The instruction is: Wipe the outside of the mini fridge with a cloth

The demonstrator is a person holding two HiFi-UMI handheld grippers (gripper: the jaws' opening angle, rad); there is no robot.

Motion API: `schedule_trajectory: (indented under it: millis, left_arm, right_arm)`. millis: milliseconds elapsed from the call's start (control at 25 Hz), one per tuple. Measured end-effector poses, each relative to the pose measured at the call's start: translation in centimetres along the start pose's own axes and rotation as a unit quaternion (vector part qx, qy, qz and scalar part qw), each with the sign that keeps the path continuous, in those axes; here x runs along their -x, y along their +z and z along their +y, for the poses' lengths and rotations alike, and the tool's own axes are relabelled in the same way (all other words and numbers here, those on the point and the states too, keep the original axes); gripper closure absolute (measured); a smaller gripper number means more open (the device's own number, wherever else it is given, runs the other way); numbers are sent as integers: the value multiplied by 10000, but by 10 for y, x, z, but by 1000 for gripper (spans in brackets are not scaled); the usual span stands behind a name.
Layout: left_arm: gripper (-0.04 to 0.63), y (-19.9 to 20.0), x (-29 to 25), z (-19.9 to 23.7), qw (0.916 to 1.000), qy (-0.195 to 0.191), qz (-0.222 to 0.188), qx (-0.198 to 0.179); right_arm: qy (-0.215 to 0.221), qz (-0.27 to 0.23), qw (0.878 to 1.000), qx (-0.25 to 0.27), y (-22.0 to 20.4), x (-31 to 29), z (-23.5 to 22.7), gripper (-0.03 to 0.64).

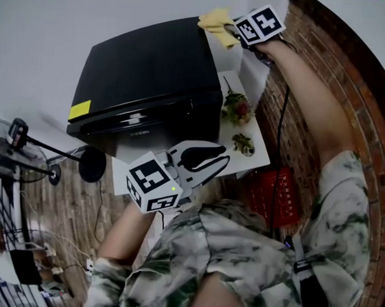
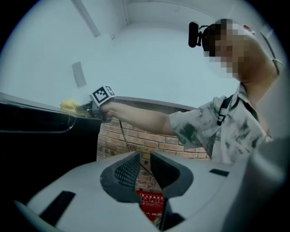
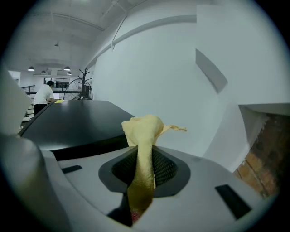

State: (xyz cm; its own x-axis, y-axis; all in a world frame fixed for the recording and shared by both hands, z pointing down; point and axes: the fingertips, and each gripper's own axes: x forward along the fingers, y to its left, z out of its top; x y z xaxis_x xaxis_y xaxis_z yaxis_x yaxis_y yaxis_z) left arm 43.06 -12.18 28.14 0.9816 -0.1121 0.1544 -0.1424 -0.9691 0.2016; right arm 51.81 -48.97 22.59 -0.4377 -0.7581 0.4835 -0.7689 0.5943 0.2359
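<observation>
The black mini fridge (image 1: 151, 71) stands against the white wall, and I see its flat top from above. My right gripper (image 1: 231, 29) is shut on a yellow cloth (image 1: 217, 22) at the far right corner of that top. In the right gripper view the cloth (image 3: 144, 136) bunches up out of the gripper (image 3: 145, 170), with the fridge top (image 3: 77, 118) just beyond. My left gripper (image 1: 223, 155) hangs in front of the fridge's lower right, slightly open and holding nothing. The left gripper view shows its pads (image 2: 127, 170) apart, the fridge side (image 2: 45, 136) at left, and the cloth (image 2: 69, 105) far off.
A white shelf (image 1: 259, 152) right of the fridge carries dried flowers (image 1: 236, 107) and a small object (image 1: 242, 143). A red box (image 1: 273, 194) sits below it by the brick wall (image 1: 349, 74). A fan (image 1: 14, 148) stands at left. A yellow sticker (image 1: 80, 109) marks the fridge's corner.
</observation>
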Motion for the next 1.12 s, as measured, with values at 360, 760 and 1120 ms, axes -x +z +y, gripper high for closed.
schedule_trajectory:
  millis: [360,760,1120]
  left_arm:
    - [515,-7,-21,9,9991,382,3,172]
    - [515,-19,-33,13,9969,729,132,245]
    - [515,-27,-28,12,9940,1021,178,343]
  right_arm:
    - [493,-186,9973,-514,-51,-47,15,529]
    - [945,115,9912,-923,-135,-93,44,529]
    - [983,417,9917,-720,-193,-121,74,529]
